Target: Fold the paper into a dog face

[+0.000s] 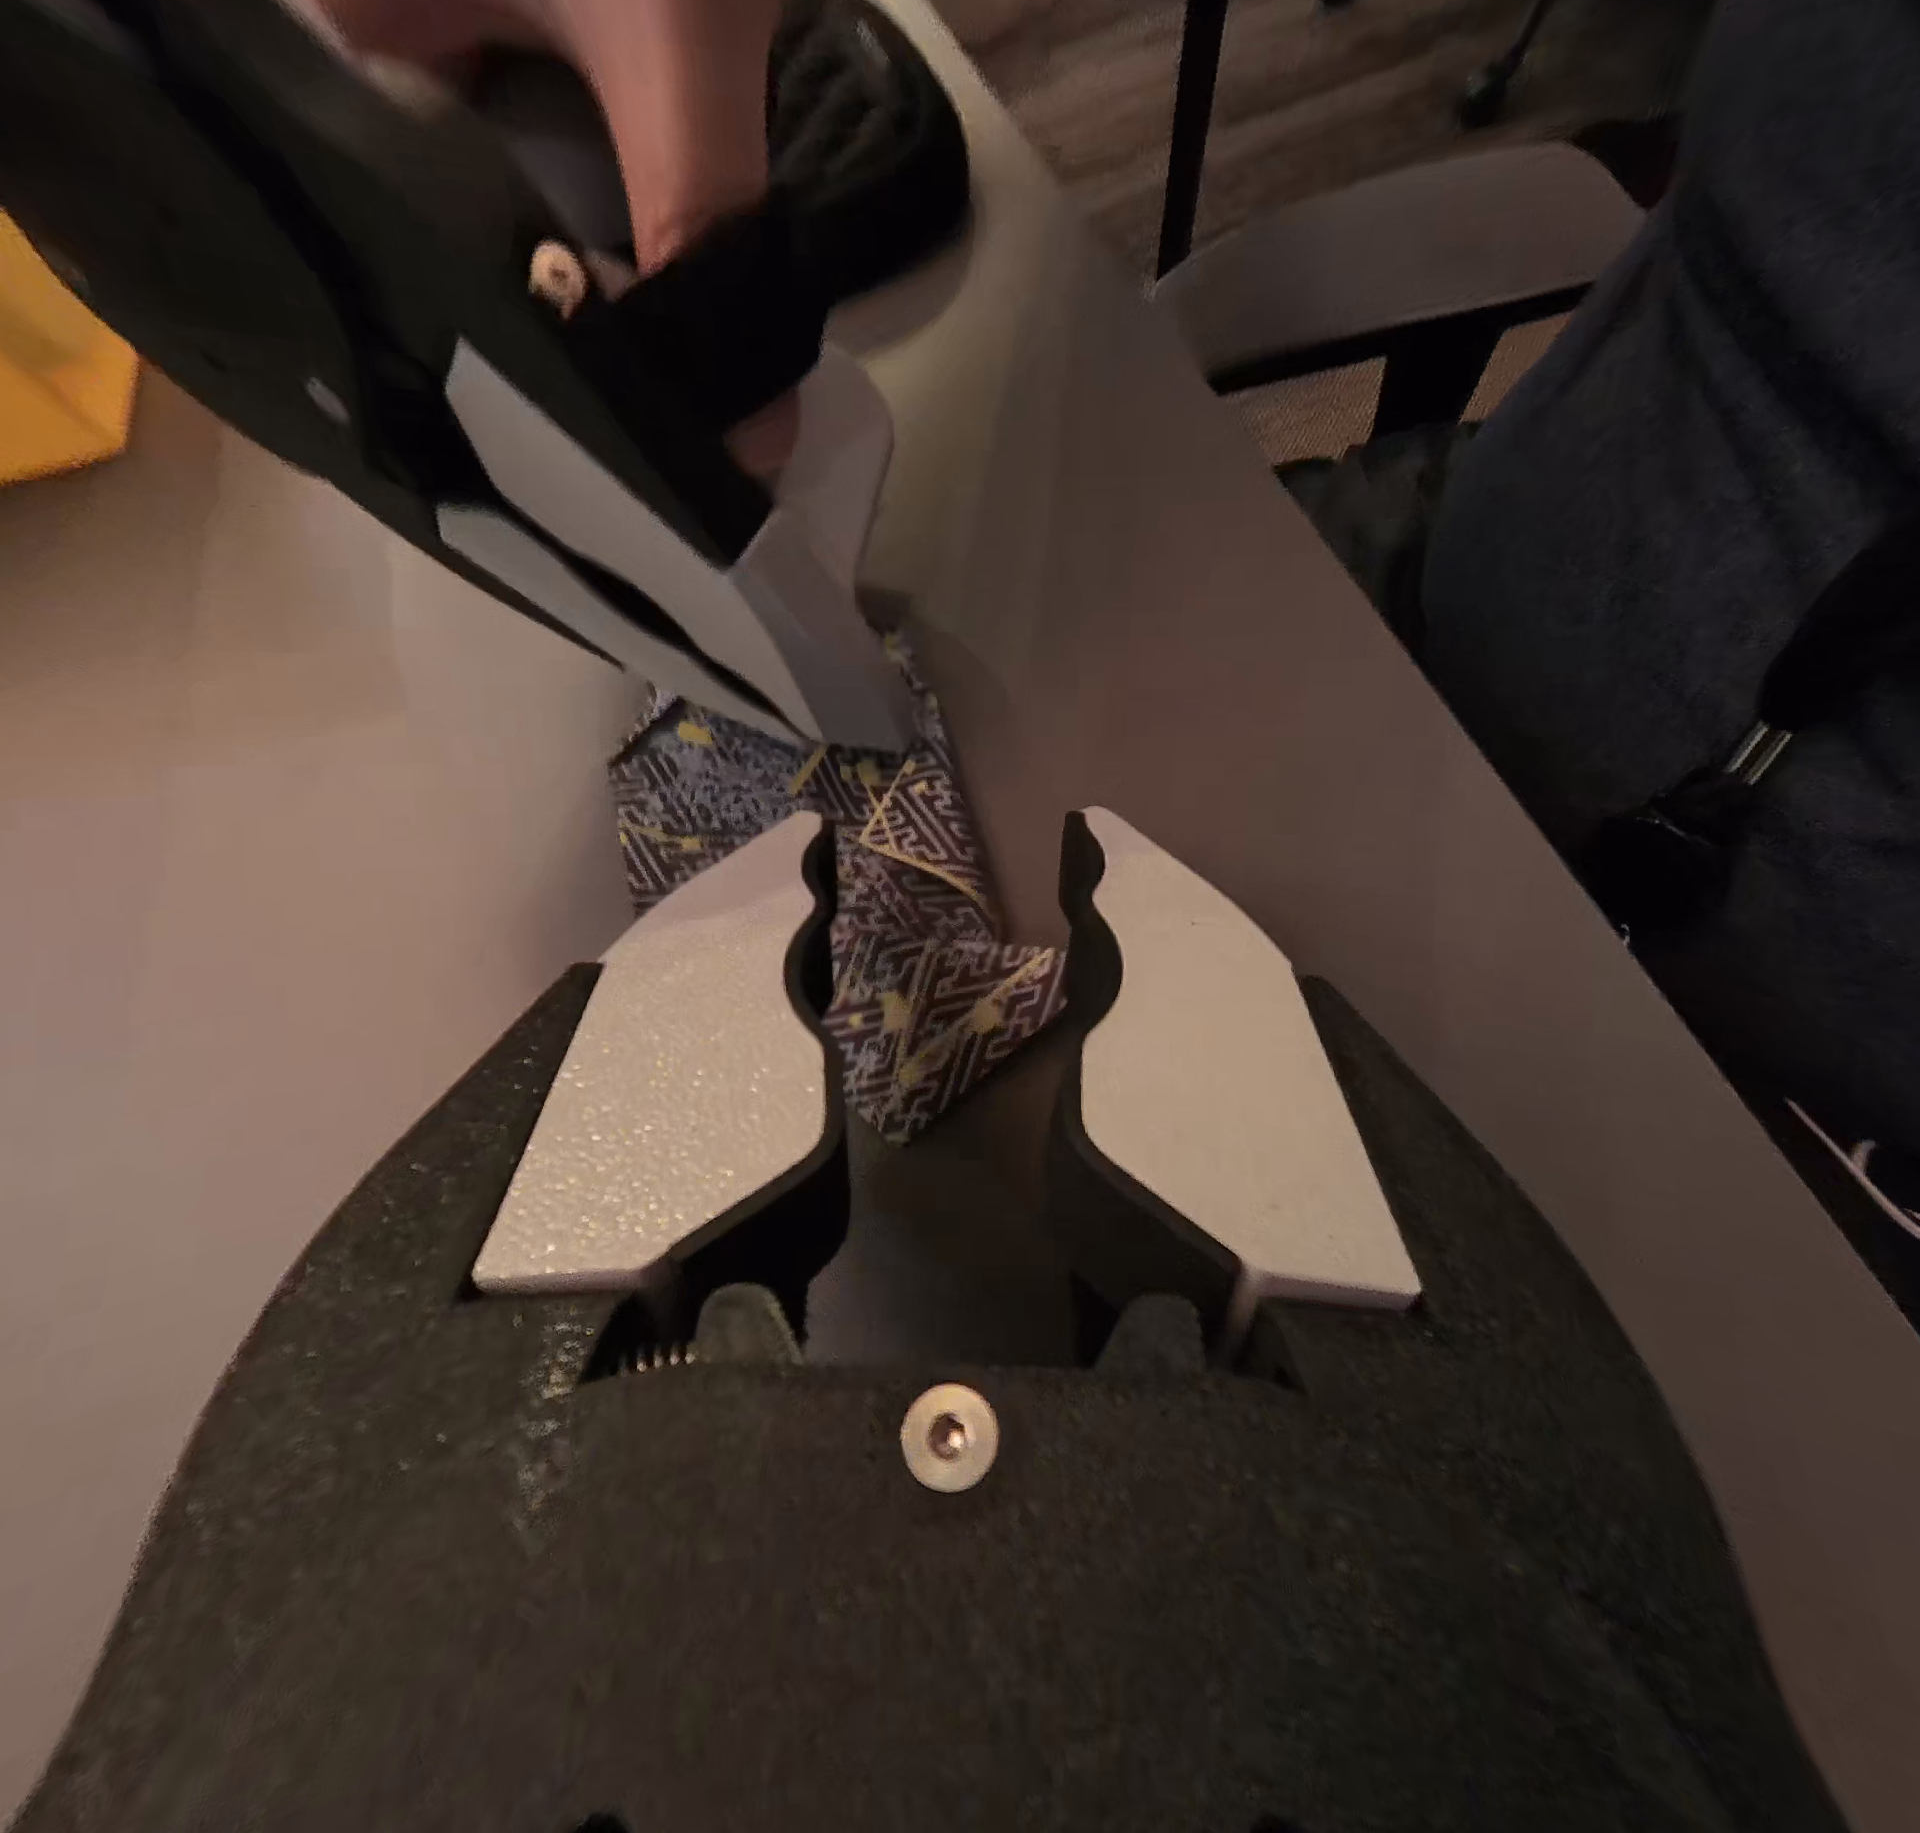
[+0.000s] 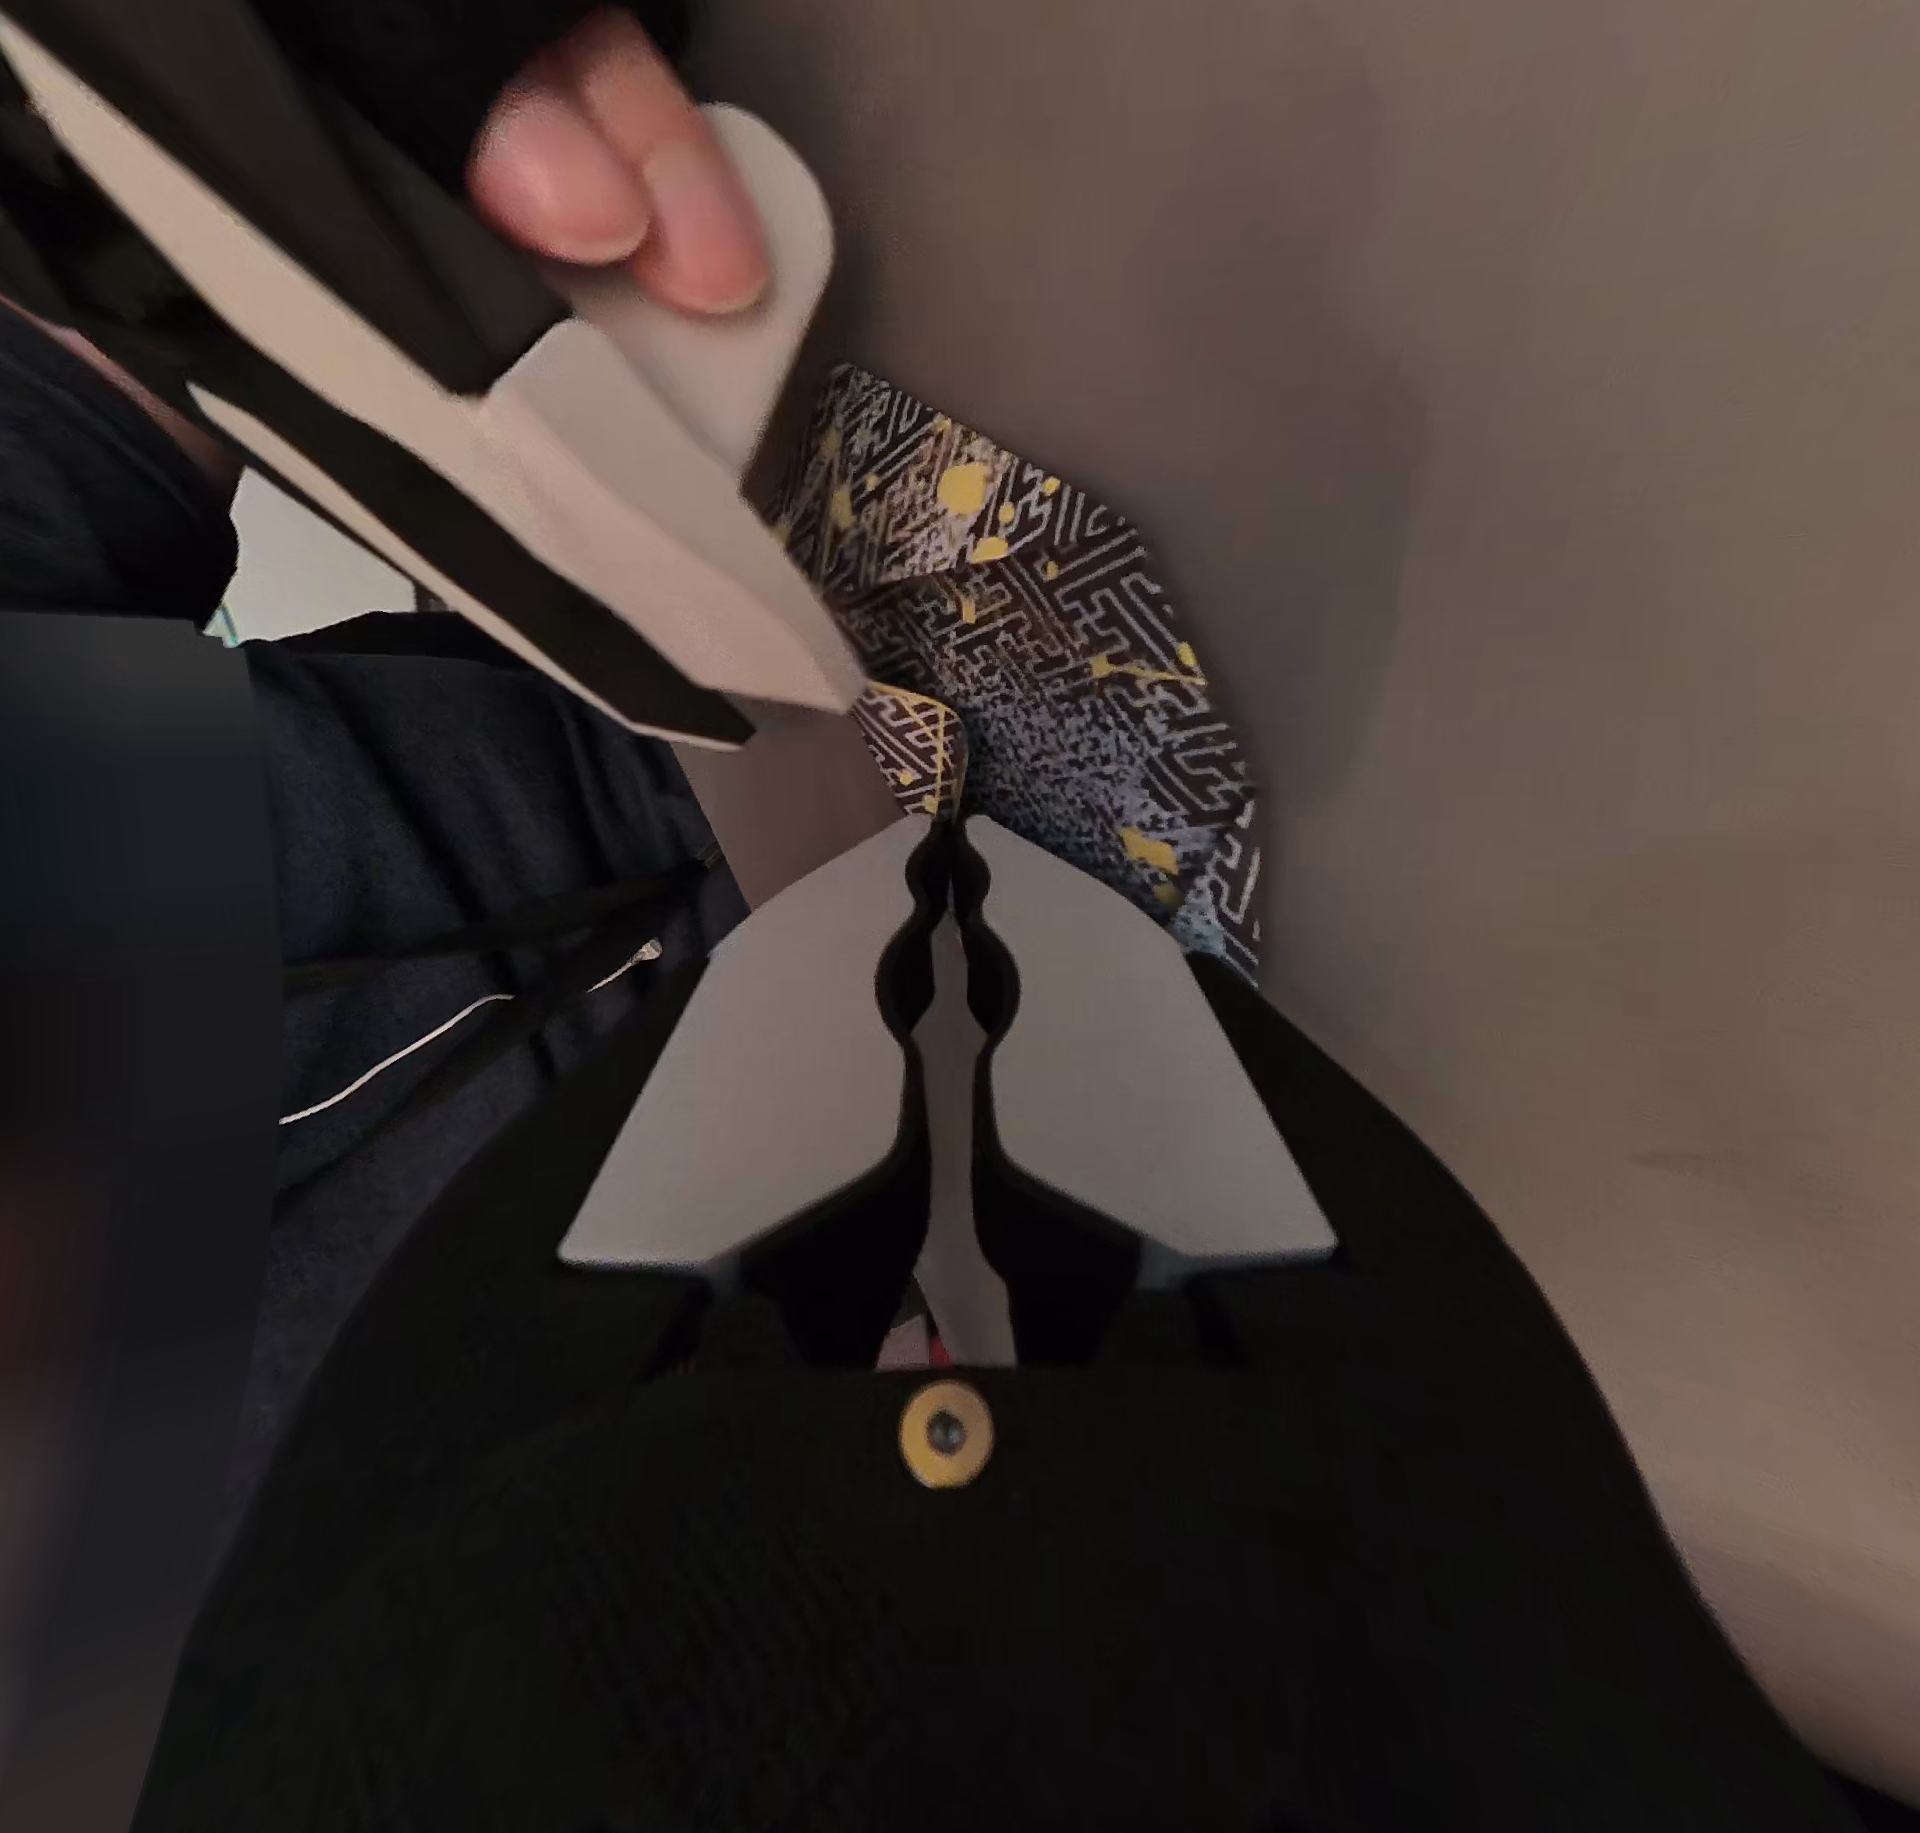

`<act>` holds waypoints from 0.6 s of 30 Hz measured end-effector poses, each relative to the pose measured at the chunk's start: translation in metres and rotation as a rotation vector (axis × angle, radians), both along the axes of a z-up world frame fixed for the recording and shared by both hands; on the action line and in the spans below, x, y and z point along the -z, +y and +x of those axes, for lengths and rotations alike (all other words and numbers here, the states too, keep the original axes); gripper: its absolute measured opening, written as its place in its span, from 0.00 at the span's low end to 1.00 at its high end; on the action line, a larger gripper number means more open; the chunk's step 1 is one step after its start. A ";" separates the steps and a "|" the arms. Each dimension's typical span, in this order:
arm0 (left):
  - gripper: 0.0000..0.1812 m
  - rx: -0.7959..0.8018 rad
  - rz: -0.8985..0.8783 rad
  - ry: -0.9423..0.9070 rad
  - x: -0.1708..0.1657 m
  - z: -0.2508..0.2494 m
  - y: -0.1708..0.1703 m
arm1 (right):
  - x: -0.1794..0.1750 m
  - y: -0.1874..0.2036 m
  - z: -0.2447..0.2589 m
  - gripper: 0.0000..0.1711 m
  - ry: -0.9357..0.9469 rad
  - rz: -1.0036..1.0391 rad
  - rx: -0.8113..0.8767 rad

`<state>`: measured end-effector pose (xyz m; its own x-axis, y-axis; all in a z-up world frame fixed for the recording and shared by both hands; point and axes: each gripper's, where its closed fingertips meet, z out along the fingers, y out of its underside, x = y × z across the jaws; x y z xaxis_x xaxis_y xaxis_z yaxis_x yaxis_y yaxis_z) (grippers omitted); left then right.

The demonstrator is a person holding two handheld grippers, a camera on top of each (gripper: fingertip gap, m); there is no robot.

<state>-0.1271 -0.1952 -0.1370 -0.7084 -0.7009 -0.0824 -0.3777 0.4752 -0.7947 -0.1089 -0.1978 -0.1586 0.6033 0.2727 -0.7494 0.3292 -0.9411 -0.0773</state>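
The paper (image 1: pixel 914 910) is dark with a white maze pattern and gold splashes. It lies partly folded on the grey table (image 1: pixel 208 848). My left gripper (image 1: pixel 945 838) is open, its fingers on either side of a raised flap of the paper. My right gripper (image 1: pixel 821 734) comes in from the upper left, shut, with its tips at the paper's far part. In the right wrist view, my right gripper (image 2: pixel 951 827) is shut on an upturned edge of the paper (image 2: pixel 1049 640). The left gripper (image 2: pixel 800 588) is open over the paper's far side, with a person's fingers on it.
The table edge (image 1: pixel 1403 703) runs diagonally on the right, with a person's legs in dark trousers (image 1: pixel 1714 536) and a grey chair (image 1: pixel 1403 256) beyond it. A yellow object (image 1: pixel 52 360) sits at the far left. A black object (image 1: pixel 862 152) lies at the table's far end. My two grippers' fingertips are within a few centimetres of each other. Left tips and right tips are each some 20 cm from the black object (image 1: pixel 862 152).
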 end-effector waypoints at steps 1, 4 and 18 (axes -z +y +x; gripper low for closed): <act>0.22 0.015 0.004 -0.014 -0.002 0.000 -0.003 | 0.000 0.000 0.000 0.01 0.007 -0.010 0.006; 0.20 0.052 0.048 0.007 0.006 -0.001 -0.008 | 0.000 0.000 0.000 0.01 0.013 -0.020 0.007; 0.19 0.069 0.121 0.133 0.019 0.003 -0.011 | 0.000 0.000 0.000 0.01 -0.048 0.004 -0.011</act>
<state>-0.1240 -0.2067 -0.1562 -0.7646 -0.6411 -0.0655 -0.4392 0.5927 -0.6751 -0.1088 -0.1974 -0.1586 0.6355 0.2825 -0.7185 0.3428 -0.9371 -0.0653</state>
